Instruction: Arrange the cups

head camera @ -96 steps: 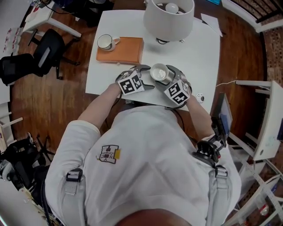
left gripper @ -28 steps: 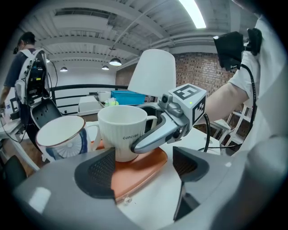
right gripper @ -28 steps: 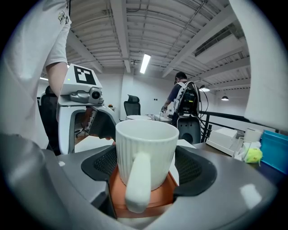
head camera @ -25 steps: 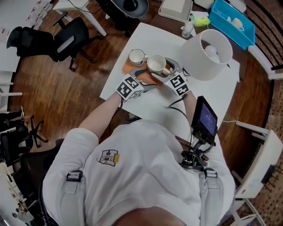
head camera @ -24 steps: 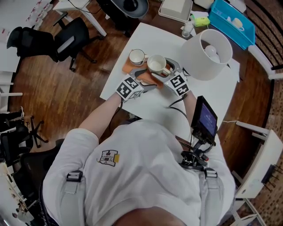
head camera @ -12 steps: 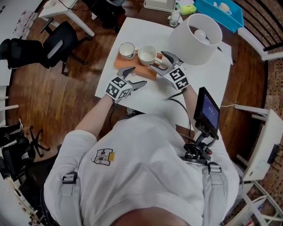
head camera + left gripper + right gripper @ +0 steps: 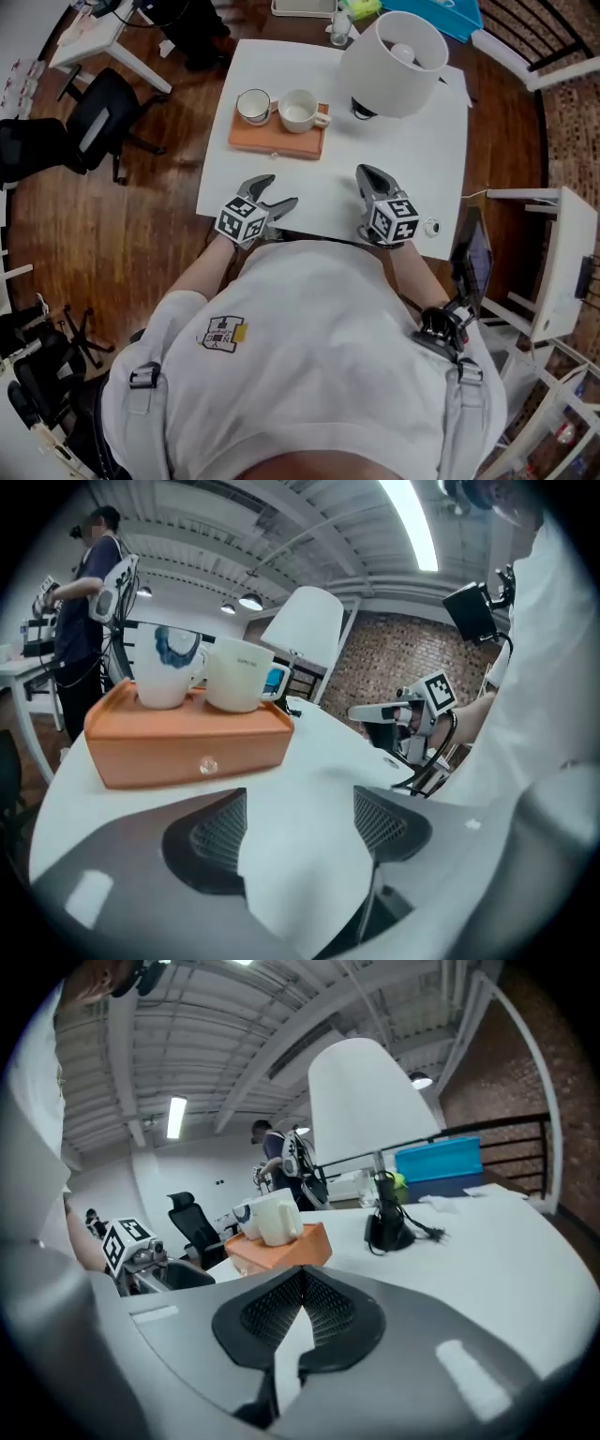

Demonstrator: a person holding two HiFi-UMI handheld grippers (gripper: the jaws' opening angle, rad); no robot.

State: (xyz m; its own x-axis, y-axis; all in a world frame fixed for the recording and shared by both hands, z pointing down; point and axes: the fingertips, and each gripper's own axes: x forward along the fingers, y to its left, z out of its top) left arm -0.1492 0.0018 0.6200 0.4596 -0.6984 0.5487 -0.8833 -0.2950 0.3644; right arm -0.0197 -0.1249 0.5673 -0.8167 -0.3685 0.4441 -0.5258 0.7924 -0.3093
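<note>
Keep the left hand-held gripper [image 7: 278, 190], spread with jaws just closing slightly on nothing, and the right hand-held gripper [image 7: 367, 174], pressed together empty, well clear of the patterned cup [image 7: 252, 105] and white cup [image 7: 299, 110] standing side by side on the orange tray [image 7: 277, 142], to avoid tipping either off.
</note>
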